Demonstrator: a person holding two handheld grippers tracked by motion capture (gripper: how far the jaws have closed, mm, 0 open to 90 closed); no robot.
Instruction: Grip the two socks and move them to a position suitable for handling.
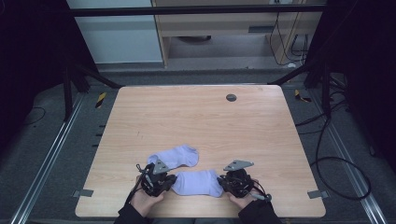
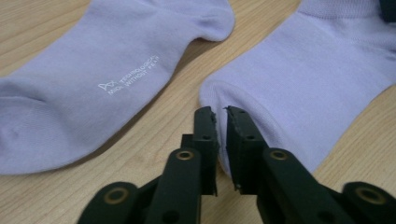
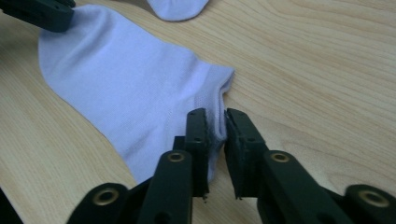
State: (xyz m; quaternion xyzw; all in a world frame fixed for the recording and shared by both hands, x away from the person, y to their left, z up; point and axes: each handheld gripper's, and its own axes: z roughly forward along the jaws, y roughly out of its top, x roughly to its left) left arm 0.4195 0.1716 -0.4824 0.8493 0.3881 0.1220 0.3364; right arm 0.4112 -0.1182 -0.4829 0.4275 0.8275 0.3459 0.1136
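**Asker:** What are the two grippers doing?

**Describer:** The left gripper [image 2: 220, 112] has its two black jaws a narrow slit apart. The toe edge of the near sock [image 2: 299, 79] lies in that slit, and the pads look slack on the cloth rather than pinching it. The right gripper [image 3: 215, 114] is much the same: a narrow gap, with the sock's cuff edge [image 3: 223, 91] running into it and no clear pinch. No earlier picture is at hand, so I describe only how they stand.

**Asker:** Where is that sock?

**Describer:** In the high view the near sock [image 1: 198, 182] lies flat on the wooden table [image 1: 196, 116], close to the person's edge, stretched crosswise between the left gripper [image 1: 170, 179] and the right gripper [image 1: 223, 181]. Each gripper sits at one end of it, held by a hand coming in from the bottom.

**Asker:** Anything beside it?

**Describer:** A second pale lilac sock [image 1: 175, 156] lies just beyond, slightly to the left, flat too. In the left gripper view this far sock [image 2: 93, 88] shows small white printed lettering and lies near the first one, with bare wood between them.

**Asker:** And farther out?

**Describer:** A small dark round disc [image 1: 231, 97] sits in the tabletop near the far edge. Around the table are dark frame bars and cables on a grey floor.
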